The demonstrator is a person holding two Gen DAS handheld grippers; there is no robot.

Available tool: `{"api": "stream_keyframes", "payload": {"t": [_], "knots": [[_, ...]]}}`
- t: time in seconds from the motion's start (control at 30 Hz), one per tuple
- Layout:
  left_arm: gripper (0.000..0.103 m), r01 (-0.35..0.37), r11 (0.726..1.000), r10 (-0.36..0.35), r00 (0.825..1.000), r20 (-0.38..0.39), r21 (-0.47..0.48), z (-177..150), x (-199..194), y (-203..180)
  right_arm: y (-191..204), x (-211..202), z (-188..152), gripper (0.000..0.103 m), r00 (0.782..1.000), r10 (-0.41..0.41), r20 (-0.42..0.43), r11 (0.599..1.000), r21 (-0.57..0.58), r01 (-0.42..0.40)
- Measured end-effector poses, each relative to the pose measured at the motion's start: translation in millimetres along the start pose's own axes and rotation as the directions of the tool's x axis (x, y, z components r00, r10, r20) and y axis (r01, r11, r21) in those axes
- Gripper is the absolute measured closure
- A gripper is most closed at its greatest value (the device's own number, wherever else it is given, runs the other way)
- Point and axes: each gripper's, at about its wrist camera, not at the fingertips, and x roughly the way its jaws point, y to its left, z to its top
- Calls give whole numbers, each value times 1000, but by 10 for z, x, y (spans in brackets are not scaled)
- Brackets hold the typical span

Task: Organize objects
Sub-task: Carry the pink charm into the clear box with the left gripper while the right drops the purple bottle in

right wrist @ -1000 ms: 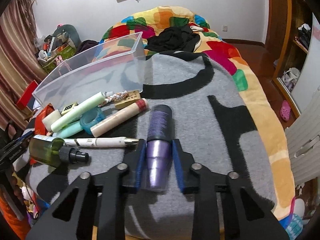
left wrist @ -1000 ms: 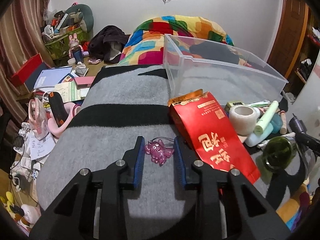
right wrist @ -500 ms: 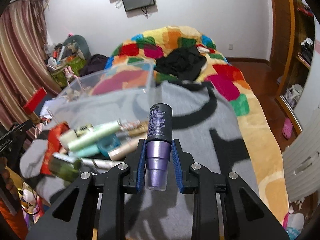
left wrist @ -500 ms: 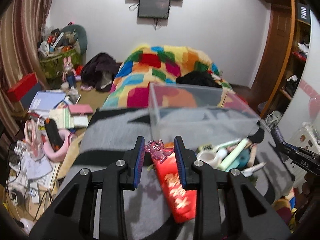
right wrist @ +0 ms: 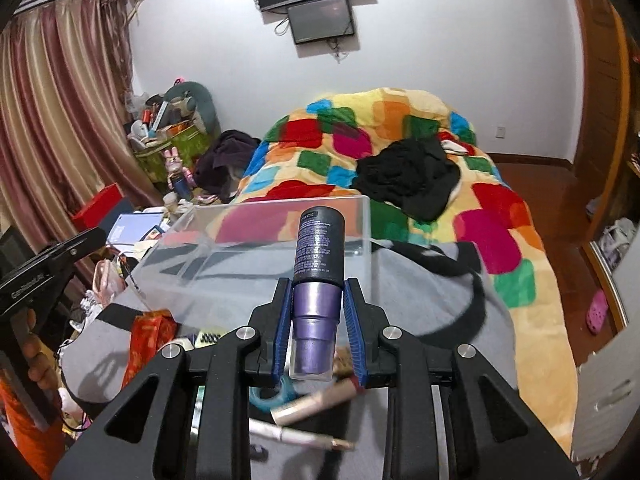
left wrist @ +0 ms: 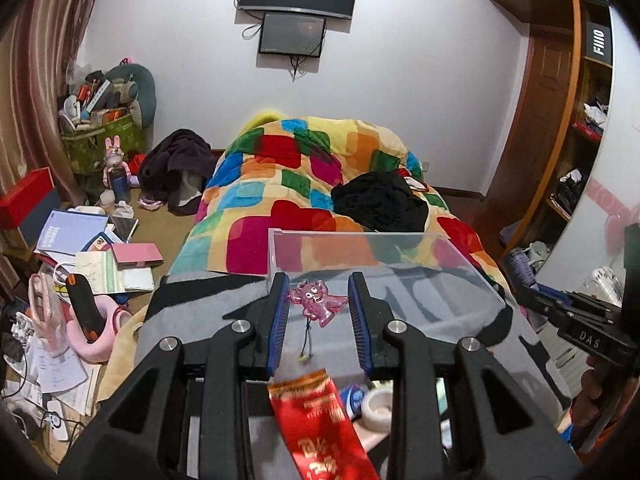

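Note:
My left gripper point(left wrist: 319, 308) is shut on a pink translucent charm point(left wrist: 317, 300) with a dangling cord, held in the air just in front of the clear plastic bin point(left wrist: 460, 276). My right gripper point(right wrist: 316, 320) is shut on a purple bottle with a dark cap point(right wrist: 319, 280), held upright above the grey blanket, close to the near side of the same bin point(right wrist: 256, 256). The right gripper's body shows at the right edge of the left wrist view point(left wrist: 580, 320).
A red packet point(left wrist: 320, 428) and a tape roll point(left wrist: 378, 404) lie on the grey blanket below my left gripper. Tubes point(right wrist: 316, 400) and a teal ring point(right wrist: 272, 394) lie below my right one. A colourful quilt point(left wrist: 304, 184) lies behind the bin; floor clutter point(left wrist: 80, 264) lies left.
Both grippers have lifted their objects off the blanket and carried them up toward the clear bin. The charm and the bottle now hang in the air.

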Motion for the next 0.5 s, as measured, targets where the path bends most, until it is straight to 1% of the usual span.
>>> {"api": "stream_keyframes", "payload": {"t": [0.2, 0.37, 0.43, 0.5], "knots": [[73, 23, 999, -25, 999, -38, -48, 141, 231, 62, 53, 334, 210, 80, 997, 45, -65, 999, -10, -46], [73, 35, 998, -37, 998, -45, -56, 212, 332, 42, 57, 659, 310, 80, 986, 79, -150, 997, -3, -81], [73, 24, 998, -27, 997, -67, -49, 216, 423, 26, 62, 793, 323, 80, 978, 86, -189, 996, -2, -88], [73, 20, 999, -25, 994, -106, -45, 199, 538, 23, 86, 897, 333, 80, 972, 83, -220, 996, -15, -88]]}}
